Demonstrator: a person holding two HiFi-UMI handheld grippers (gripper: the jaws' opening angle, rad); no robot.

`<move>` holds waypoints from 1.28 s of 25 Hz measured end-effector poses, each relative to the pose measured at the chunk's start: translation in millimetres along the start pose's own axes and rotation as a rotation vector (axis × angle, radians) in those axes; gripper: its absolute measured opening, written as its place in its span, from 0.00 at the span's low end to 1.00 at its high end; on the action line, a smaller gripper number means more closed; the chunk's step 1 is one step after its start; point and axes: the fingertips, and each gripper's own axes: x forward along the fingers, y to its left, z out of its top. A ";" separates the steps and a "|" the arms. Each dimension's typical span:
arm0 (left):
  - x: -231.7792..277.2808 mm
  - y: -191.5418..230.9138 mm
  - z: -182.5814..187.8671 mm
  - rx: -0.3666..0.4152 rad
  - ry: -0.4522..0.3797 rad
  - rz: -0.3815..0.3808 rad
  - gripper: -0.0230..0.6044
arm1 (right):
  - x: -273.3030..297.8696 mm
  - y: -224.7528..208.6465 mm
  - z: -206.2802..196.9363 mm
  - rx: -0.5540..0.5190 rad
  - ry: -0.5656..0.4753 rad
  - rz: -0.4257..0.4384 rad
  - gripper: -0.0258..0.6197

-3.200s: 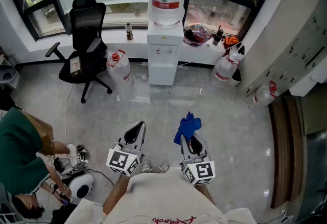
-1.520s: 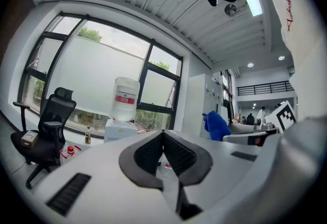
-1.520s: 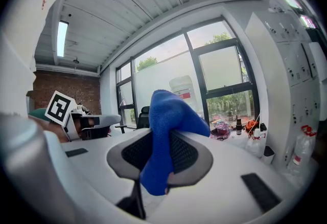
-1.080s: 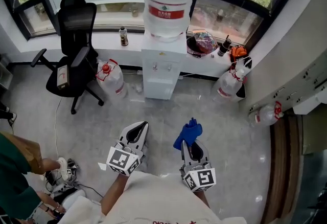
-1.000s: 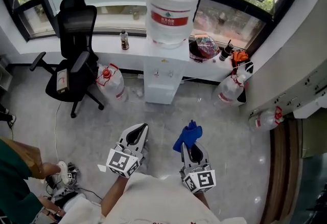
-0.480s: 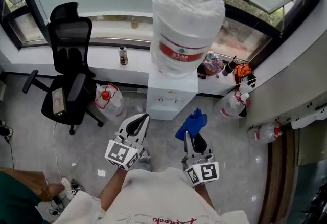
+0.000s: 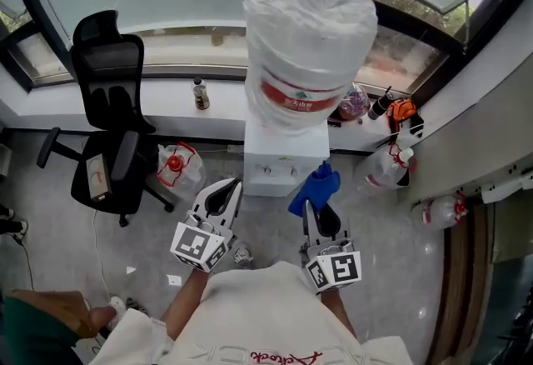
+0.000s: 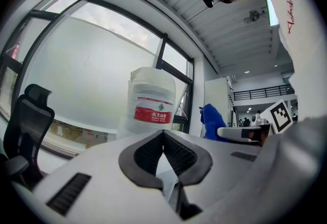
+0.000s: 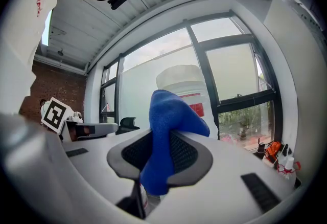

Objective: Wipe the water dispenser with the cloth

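Note:
The white water dispenser (image 7: 281,157) stands against the window wall with a large plastic-wrapped bottle (image 7: 306,47) on top; the bottle (image 8: 149,103) also shows in the left gripper view and behind the cloth (image 9: 188,82) in the right gripper view. My right gripper (image 7: 320,213) is shut on a blue cloth (image 7: 316,188), which sticks up from the jaws (image 9: 166,141) just in front of the dispenser's right front. My left gripper (image 7: 223,197) is shut with nothing in it, close to the dispenser's lower left.
A black office chair (image 7: 108,130) stands to the left. Water jugs lie on the floor at the left (image 7: 176,167) and the right (image 7: 387,165) of the dispenser. A small bottle (image 7: 200,94) and clutter (image 7: 398,112) sit on the window ledge. A grey cabinet (image 7: 491,105) runs along the right.
The view has closed in on the dispenser, which now looms much larger. Both grippers have come forward to its front, the right one still holding the cloth.

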 end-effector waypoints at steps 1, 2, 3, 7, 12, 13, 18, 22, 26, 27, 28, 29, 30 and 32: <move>1.6 0.1 -2.2 -0.006 0.006 0.004 0.05 | 1.2 -1.5 -3.2 0.004 0.009 0.003 0.19; 3.6 -0.5 -4.6 -0.011 0.012 0.007 0.05 | 2.0 -4.0 -6.7 0.010 0.019 0.007 0.19; 5.9 -1.7 -7.2 -0.014 0.018 0.011 0.05 | 2.5 -7.2 -10.2 0.017 0.029 0.010 0.19; 20.3 -5.4 -14.6 -0.030 0.036 0.044 0.05 | 6.2 -25.4 -16.4 0.029 0.056 0.029 0.19; 45.5 -15.2 -26.2 -0.050 0.057 0.099 0.05 | 8.5 -56.0 -27.1 0.065 0.099 0.063 0.19; 50.9 -17.1 -28.3 -0.050 0.057 0.109 0.05 | 9.6 -62.8 -31.2 0.070 0.106 0.071 0.19; 63.1 -22.4 -41.2 -0.055 0.076 0.149 0.05 | 13.5 -83.9 -52.6 0.067 0.165 0.096 0.19; 66.9 -16.1 -50.9 -0.070 0.110 0.142 0.05 | 17.7 -89.3 -67.9 0.073 0.211 0.068 0.19; 62.8 1.2 -62.7 -0.097 0.134 0.155 0.05 | 25.9 -78.9 -91.6 0.096 0.267 0.067 0.19; 60.0 5.4 -67.6 -0.107 0.145 0.160 0.05 | 27.3 -74.6 -98.4 0.106 0.285 0.070 0.19; 57.1 9.3 -72.2 -0.115 0.155 0.164 0.05 | 29.0 -70.3 -105.4 0.115 0.303 0.073 0.19; 54.1 13.4 -76.7 -0.122 0.165 0.167 0.05 | 31.4 -65.9 -112.2 0.121 0.321 0.077 0.19; 50.8 17.9 -81.0 -0.130 0.175 0.172 0.05 | 34.6 -61.3 -118.5 0.124 0.335 0.082 0.19; 44.7 27.4 -88.4 -0.147 0.188 0.181 0.05 | 43.4 -51.6 -129.0 0.126 0.356 0.095 0.19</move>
